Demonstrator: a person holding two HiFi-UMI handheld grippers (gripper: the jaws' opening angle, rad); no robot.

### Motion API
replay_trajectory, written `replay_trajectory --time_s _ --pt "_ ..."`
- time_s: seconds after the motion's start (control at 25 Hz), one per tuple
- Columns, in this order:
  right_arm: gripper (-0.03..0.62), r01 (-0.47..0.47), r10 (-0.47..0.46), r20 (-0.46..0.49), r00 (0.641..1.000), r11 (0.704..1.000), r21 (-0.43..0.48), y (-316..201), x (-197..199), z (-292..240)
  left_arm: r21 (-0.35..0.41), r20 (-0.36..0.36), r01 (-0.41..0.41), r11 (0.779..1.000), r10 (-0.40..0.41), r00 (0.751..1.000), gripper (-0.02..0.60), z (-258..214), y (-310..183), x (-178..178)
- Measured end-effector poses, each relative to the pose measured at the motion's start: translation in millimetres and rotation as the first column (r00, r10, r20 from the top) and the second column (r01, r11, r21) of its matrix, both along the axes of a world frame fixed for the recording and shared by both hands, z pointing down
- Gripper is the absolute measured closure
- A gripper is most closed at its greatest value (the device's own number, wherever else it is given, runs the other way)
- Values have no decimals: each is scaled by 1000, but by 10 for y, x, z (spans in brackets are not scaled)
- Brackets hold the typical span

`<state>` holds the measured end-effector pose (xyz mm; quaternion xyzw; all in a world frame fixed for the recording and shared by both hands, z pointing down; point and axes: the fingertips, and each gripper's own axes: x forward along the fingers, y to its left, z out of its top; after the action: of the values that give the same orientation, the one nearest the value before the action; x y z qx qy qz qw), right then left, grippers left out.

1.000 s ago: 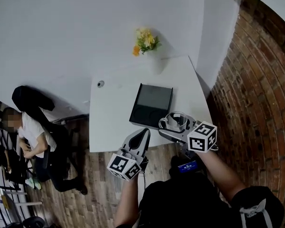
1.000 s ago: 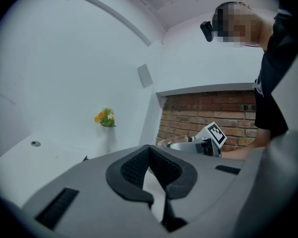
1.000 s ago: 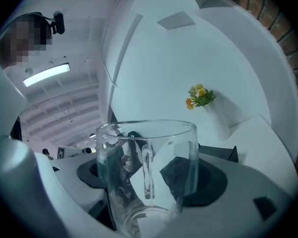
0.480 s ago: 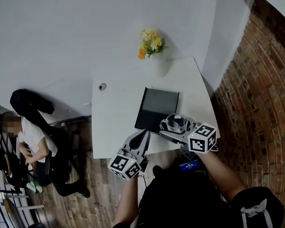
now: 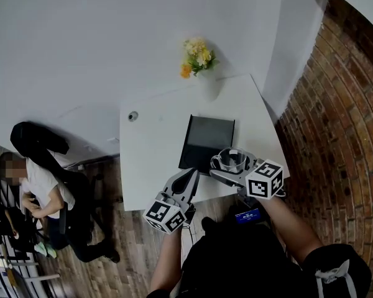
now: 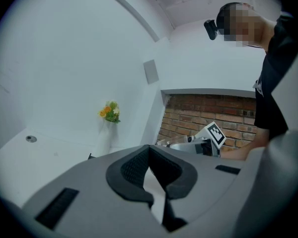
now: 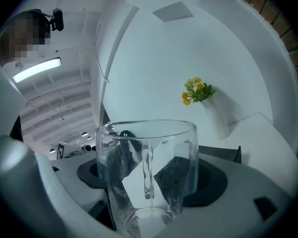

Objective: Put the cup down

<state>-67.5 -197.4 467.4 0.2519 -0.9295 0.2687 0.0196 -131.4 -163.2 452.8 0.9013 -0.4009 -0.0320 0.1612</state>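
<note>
A clear glass cup (image 7: 148, 172) with a handle stands upright between the jaws of my right gripper (image 7: 149, 182), which is shut on it. In the head view the cup (image 5: 230, 161) hangs over the near right part of the white table (image 5: 152, 160), beside a dark tray (image 5: 206, 143). My left gripper (image 5: 188, 180) is at the table's near edge, its jaws shut with nothing between them (image 6: 151, 175).
A white vase with yellow and orange flowers (image 5: 198, 56) stands at the table's far edge. A small round object (image 5: 132, 115) lies at the far left corner. A brick wall (image 5: 336, 123) runs along the right. A person (image 5: 34, 185) sits on the left.
The view has shifted slightly, so table and vase sit a bit further right and lower in the picture. Both grippers and the cup hold nearly the same place.
</note>
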Motion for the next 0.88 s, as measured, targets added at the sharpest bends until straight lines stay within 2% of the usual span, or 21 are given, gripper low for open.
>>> replay_trajectory --time_s 0.16,0.44,0.6,0.88 --pt "181 5 -4 -46 999 1000 19 -12 -38 137 -7 5 9 1000 -9 1000 574 26 20 -66" --pt "181 38 -18 -196 980 995 95 -162 -168 633 -38 14 43 998 -42 999 574 117 116 -188" --pt "181 80 -48 -264 963 991 112 -322 -330 908 -75 28 99 992 -98 995 574 186 218 -365" --pt "181 83 -40 -294 955 987 136 -677 -558 1039 -105 42 205 973 -202 978 574 258 370 -713"
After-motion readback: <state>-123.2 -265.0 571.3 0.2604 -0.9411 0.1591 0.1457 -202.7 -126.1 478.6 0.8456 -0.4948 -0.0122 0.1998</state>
